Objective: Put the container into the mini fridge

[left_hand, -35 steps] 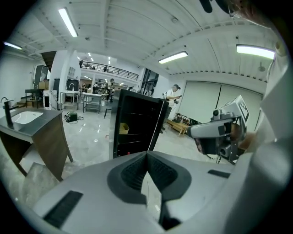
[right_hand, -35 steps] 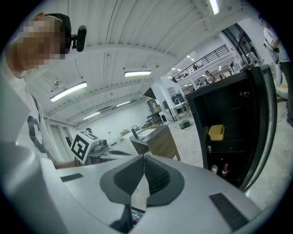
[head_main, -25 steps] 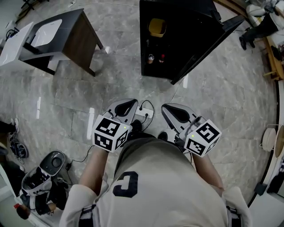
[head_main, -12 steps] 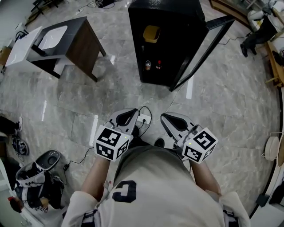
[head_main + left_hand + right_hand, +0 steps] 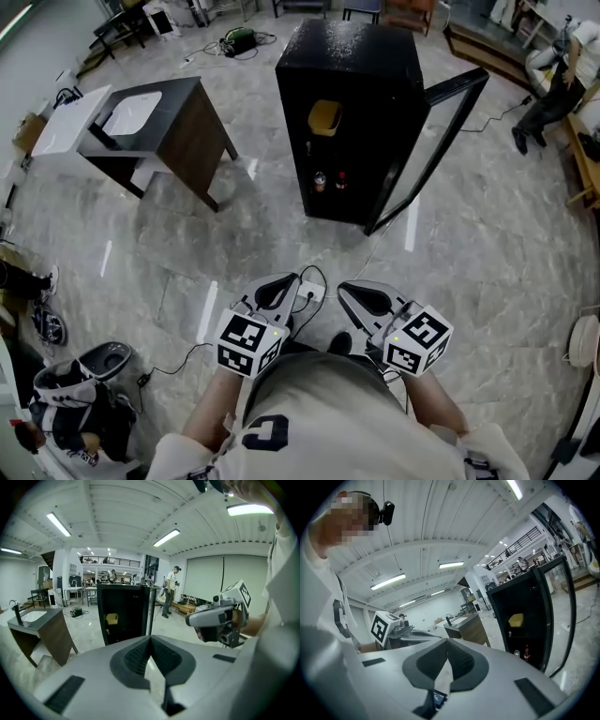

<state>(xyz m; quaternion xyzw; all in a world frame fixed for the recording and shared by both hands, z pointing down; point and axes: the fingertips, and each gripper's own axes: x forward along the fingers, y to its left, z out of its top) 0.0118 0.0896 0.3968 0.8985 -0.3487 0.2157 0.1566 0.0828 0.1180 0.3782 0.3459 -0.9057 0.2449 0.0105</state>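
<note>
Black mini fridge (image 5: pixel 347 103) stands on the grey marble floor (image 5: pixel 187 253) ahead, well apart from both grippers. Its glass door (image 5: pixel 433 145) is swung wide to the right.

Left of it is a dark sink table (image 5: pixel 155 127) with a white basin. A white power strip (image 5: pixel 310 292) with a black cable lies on the floor between the gripper tips, on the line to the fridge. Bags and gear (image 5: pixel 80 398) sit at lower left, and a person (image 5: pixel 169 592) stands in the background beyond the fridge.

Fridge contents:
- The yellow container (image 5: pixel 325 117) sits on the upper shelf (already inside, with neither gripper on it).
- A can (image 5: pixel 320 181) and a small red-capped bottle (image 5: pixel 341 180) stand side by side on the lower shelf.

Left gripper (image 5: pixel 279 284) is held close to the body and aimed at the fridge. Its jaws are clenched, ribbed pads (image 5: pixel 140 656) meeting at the tip, with nothing between them.

Right gripper (image 5: pixel 354 292) is beside it, apart from the left. Its jaws are also pressed together and it is empty.
</note>
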